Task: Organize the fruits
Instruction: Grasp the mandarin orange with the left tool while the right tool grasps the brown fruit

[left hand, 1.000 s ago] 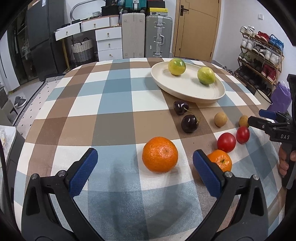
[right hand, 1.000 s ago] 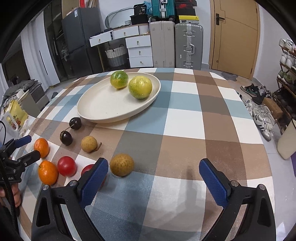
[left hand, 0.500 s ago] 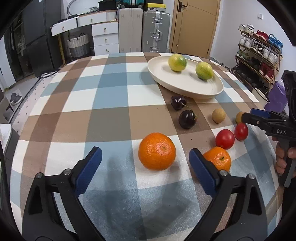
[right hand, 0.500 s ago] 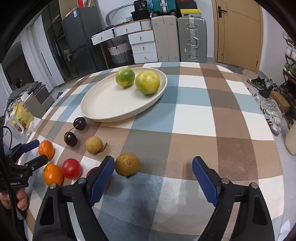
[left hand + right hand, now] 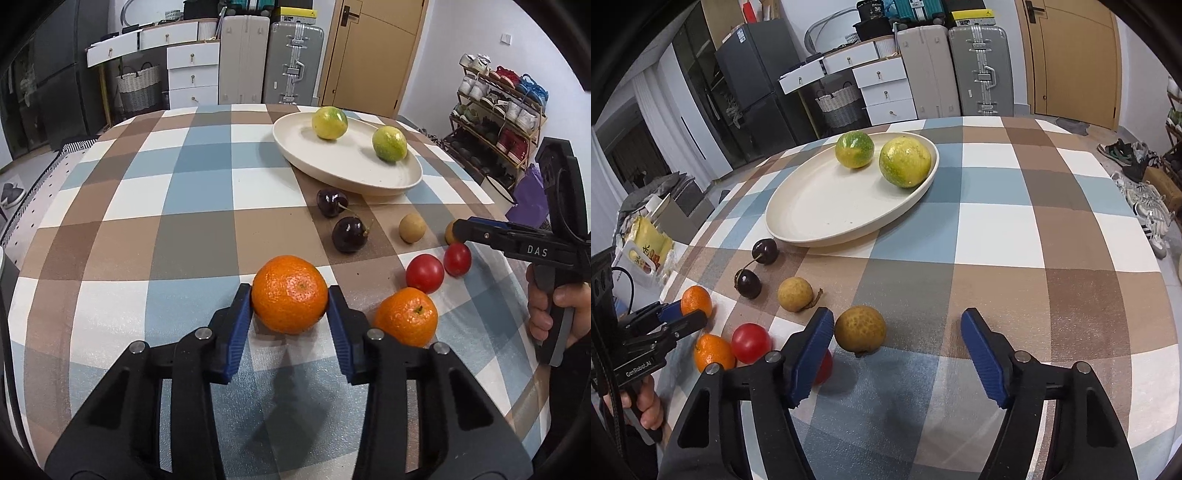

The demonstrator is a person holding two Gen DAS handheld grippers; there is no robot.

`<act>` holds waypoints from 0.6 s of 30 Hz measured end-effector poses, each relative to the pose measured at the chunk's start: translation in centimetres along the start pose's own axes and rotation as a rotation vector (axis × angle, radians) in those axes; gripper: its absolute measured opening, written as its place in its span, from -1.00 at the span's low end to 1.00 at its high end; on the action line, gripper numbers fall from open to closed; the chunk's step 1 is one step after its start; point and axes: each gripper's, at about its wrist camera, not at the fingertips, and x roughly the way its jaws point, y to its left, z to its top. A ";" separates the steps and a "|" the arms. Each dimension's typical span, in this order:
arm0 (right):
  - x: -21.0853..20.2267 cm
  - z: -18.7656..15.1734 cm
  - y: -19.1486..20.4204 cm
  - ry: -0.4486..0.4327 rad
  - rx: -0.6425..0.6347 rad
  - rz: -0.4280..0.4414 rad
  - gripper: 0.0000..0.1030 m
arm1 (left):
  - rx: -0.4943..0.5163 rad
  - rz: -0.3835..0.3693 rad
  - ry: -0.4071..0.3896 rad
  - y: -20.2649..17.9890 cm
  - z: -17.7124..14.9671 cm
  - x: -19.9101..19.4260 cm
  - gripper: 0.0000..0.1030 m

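My left gripper point(image 5: 290, 304) is shut on a large orange point(image 5: 290, 294) that rests on the checked tablecloth. A second orange point(image 5: 405, 316) lies just right of it. Two red tomatoes point(image 5: 424, 273), two dark cherries point(image 5: 349, 234) and two brown longans point(image 5: 412, 228) lie between it and the cream plate point(image 5: 332, 168), which holds two green-yellow fruits point(image 5: 329, 122). My right gripper point(image 5: 897, 345) is open, with a brown longan point(image 5: 860, 328) just inside its left finger. The held orange also shows in the right wrist view point(image 5: 696, 301).
The round table's edge point(image 5: 1167, 332) curves close on the right. Suitcases point(image 5: 293, 62), drawers point(image 5: 192, 74) and a door stand behind the table. A shoe rack point(image 5: 495, 110) is at the right. A yellow packet point(image 5: 646, 243) lies off the left edge.
My left gripper has moved forward and closed on the large orange. My right gripper has moved forward toward the brown longan and narrowed a little.
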 end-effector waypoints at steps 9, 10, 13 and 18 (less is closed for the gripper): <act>0.0 0.1 -0.2 0.005 0.025 0.054 0.01 | -0.010 -0.001 -0.004 0.2 0.0 -0.2 -0.27; 0.0 0.0 -0.1 0.004 0.023 0.057 -0.05 | -0.010 -0.001 -0.007 0.2 0.0 -0.3 -0.27; -0.1 -0.2 0.3 0.010 0.005 0.056 -0.10 | -0.014 -0.003 -0.009 0.3 0.0 -0.3 -0.27; -0.2 -0.6 0.7 0.009 -0.024 0.061 -0.30 | -0.017 -0.003 -0.011 0.3 0.0 -0.3 -0.27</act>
